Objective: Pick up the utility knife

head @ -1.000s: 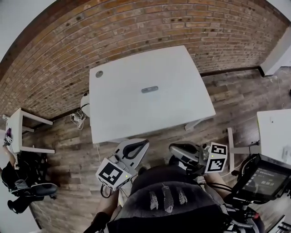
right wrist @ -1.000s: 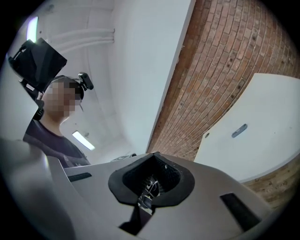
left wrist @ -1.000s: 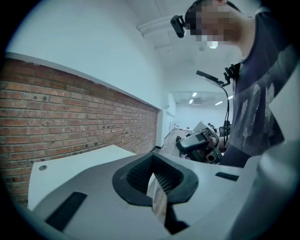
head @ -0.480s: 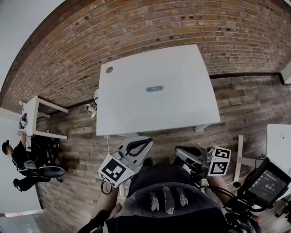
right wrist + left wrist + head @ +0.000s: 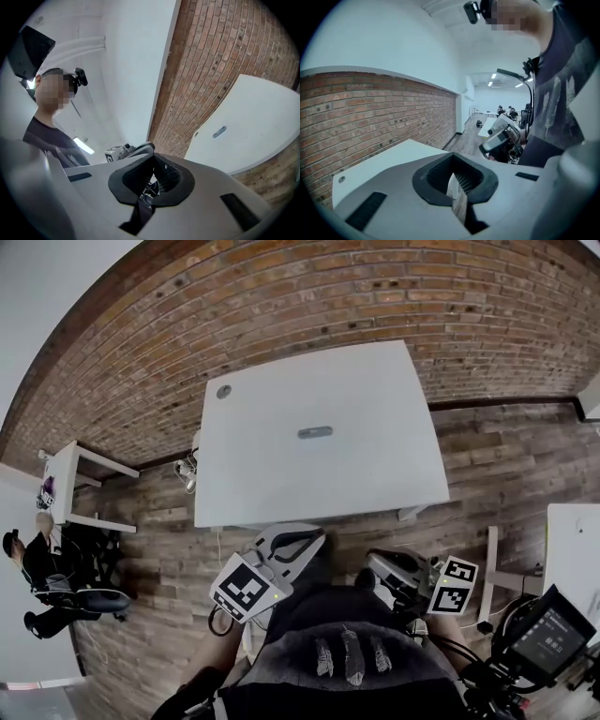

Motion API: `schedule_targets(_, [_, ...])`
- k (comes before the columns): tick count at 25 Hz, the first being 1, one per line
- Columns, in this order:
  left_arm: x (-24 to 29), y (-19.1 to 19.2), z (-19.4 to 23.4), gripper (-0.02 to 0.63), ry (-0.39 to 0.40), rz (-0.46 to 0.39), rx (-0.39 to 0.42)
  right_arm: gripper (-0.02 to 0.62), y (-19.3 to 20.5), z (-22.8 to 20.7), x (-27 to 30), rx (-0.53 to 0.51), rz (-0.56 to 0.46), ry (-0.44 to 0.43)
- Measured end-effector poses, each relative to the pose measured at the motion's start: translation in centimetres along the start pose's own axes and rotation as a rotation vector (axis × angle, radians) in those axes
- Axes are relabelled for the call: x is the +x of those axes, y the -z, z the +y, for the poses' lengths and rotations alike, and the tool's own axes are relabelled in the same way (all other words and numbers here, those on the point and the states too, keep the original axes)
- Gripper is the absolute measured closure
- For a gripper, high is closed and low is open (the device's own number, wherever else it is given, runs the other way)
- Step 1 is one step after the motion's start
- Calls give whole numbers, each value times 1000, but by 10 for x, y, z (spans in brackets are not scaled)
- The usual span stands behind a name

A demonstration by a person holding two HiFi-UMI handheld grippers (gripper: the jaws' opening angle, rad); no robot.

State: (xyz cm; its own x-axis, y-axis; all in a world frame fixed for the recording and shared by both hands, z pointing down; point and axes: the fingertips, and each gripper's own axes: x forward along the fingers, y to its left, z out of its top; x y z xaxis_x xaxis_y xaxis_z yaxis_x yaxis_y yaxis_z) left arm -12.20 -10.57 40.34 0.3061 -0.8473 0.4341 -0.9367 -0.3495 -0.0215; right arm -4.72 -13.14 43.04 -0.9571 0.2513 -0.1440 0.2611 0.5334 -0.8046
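- Head view: the knife [image 5: 315, 432] lies flat near the middle of the white table [image 5: 253, 474], long axis across the frame. Nothing touches it.
- Change against a second ago: the table has slid toward the centre of the frame and sits squarer to us. Both grippers have drifted a little to the right in the frame.
- Both grippers are still on our side of the near table edge, over the wood floor [image 5: 487, 456], well apart from the knife.
- Our reading: this is the approach stage. We are lining up on the table, no reach has begun, and the whole pick-up is still ahead.
- Left gripper [image 5: 305, 540]: held low in front of the torso, nose toward the table and tipped slightly down, marker cube toward us.
- Left gripper view: the jaws are clenched together with nothing between them.
- Right gripper [image 5: 382, 565]: close to the body beside the left one, about level, nose angled toward the left gripper.
- Right gripper view: the jaws are pressed pad to pad and empty. The knife shows far off on the tabletop, up and to the right.
- Next need, as we judge it: one gripper must open before it comes down. The knife is slim and lies flat, so the jaws will have to straddle it close to the tabletop.
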Motion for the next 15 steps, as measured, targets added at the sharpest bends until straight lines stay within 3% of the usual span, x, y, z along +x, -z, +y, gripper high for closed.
schedule_targets(5, [17,-7,17,609,50,-24,42,595,-24,-10,-13,-17,-67,82])
schedule_targets(10, [21,-7,52,609,52,-75,38,595,-35,-21,8,-54,-30,140])
schedule_targets(15, [12,4,106,609,27,-86,43,595,-57,-26,55,-81,-36,120])
